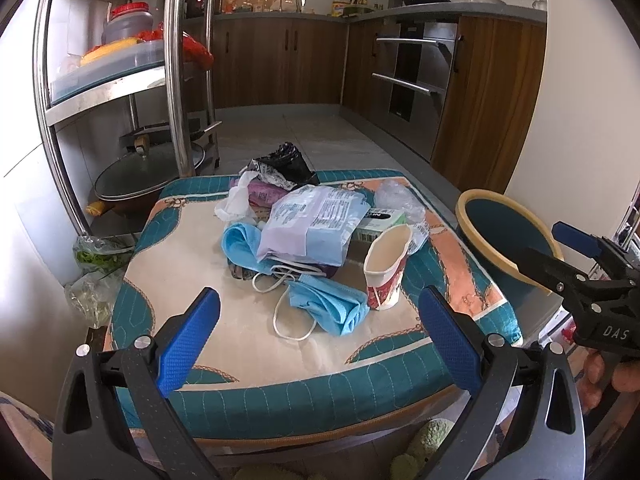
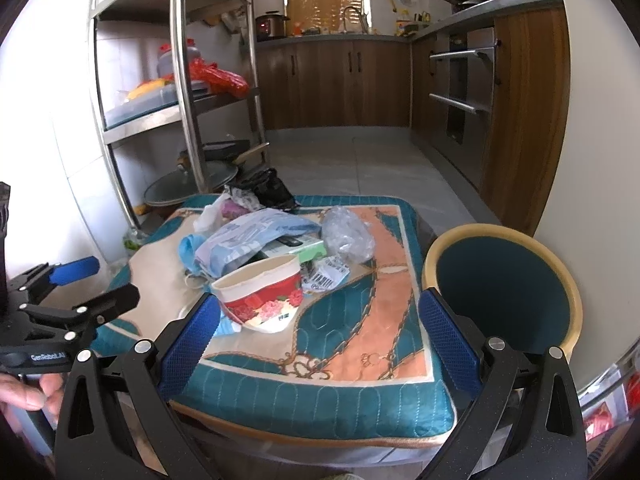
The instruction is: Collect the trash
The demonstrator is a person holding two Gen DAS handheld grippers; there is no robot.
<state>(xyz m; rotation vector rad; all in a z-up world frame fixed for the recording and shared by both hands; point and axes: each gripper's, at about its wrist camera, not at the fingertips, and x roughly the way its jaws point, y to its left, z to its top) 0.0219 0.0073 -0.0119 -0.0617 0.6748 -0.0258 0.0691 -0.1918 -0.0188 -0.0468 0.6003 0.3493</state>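
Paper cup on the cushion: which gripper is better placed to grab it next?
Probably the right gripper. Its open jaws already flank the crushed paper cup, with the bin beside it. The left gripper, also open, faces the blue face mask instead.

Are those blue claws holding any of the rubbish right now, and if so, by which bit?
Nothing is held. The left claw and the right claw both stand open and empty, short of the paper cup.

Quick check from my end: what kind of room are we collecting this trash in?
Most likely a home kitchen: wooden base cabinets under a countertop with a sink faucet, a rice cooker, and a steel rack holding a lidded wok.
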